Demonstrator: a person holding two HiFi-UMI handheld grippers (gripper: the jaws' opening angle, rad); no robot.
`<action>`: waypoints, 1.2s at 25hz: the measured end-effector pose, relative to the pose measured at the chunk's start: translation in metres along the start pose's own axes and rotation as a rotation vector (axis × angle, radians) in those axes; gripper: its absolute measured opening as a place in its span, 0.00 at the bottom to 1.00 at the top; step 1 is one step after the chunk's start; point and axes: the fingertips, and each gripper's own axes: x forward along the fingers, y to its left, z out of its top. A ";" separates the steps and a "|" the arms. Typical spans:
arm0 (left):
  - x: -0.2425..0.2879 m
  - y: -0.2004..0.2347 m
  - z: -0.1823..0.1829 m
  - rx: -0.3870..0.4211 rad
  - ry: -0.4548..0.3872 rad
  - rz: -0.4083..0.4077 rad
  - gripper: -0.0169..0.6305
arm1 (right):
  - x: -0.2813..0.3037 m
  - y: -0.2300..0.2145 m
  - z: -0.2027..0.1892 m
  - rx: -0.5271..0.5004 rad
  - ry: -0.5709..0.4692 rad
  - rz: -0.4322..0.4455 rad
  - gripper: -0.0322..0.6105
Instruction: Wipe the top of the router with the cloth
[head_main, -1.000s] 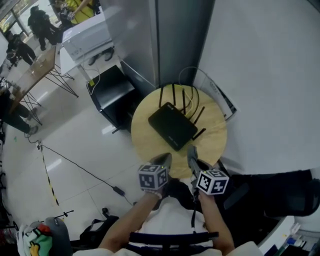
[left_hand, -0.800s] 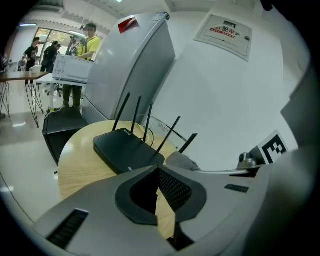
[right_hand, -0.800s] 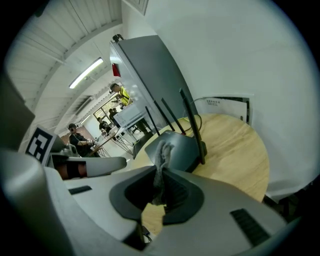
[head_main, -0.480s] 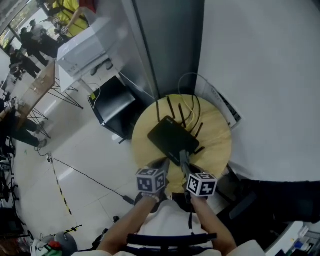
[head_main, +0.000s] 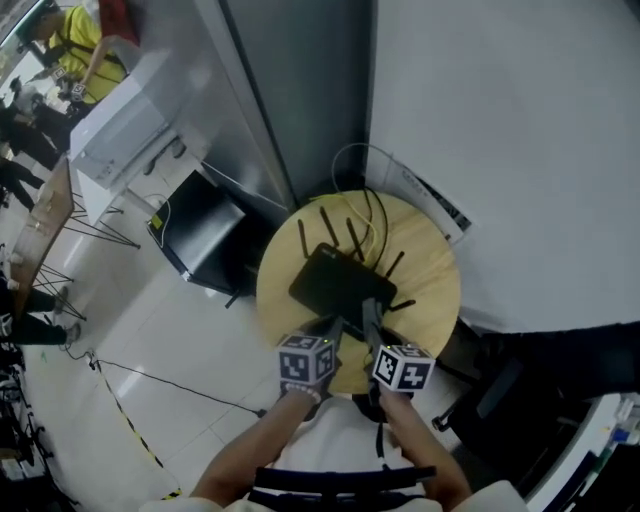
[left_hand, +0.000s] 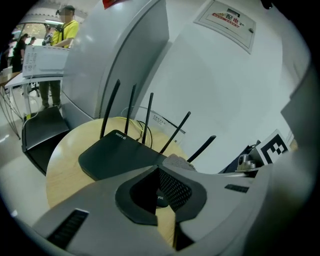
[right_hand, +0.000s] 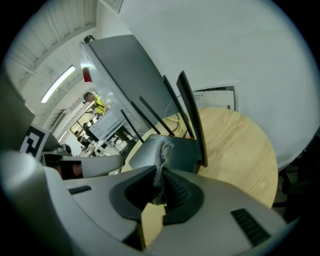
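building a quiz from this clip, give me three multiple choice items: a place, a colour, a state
1. Where does the router sit? A in a drawer; B on the round table; C on a shelf.
2. What colour is the router? A white; B black; C blue.
3. What is the right gripper doing? A open, empty; B shut on a cup; C shut on the cloth.
1 B, wood shows round it. 2 B, black case. 3 C, cloth pinched between its jaws.
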 end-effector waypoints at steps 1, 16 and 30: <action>0.001 0.001 0.001 0.012 0.015 -0.021 0.02 | 0.001 0.000 -0.001 0.017 -0.007 -0.026 0.11; 0.011 0.017 0.035 0.122 0.093 -0.212 0.02 | 0.024 -0.058 0.020 0.316 -0.135 -0.487 0.12; -0.004 0.061 0.039 0.057 0.078 -0.153 0.02 | 0.053 -0.067 0.033 0.349 -0.126 -0.567 0.12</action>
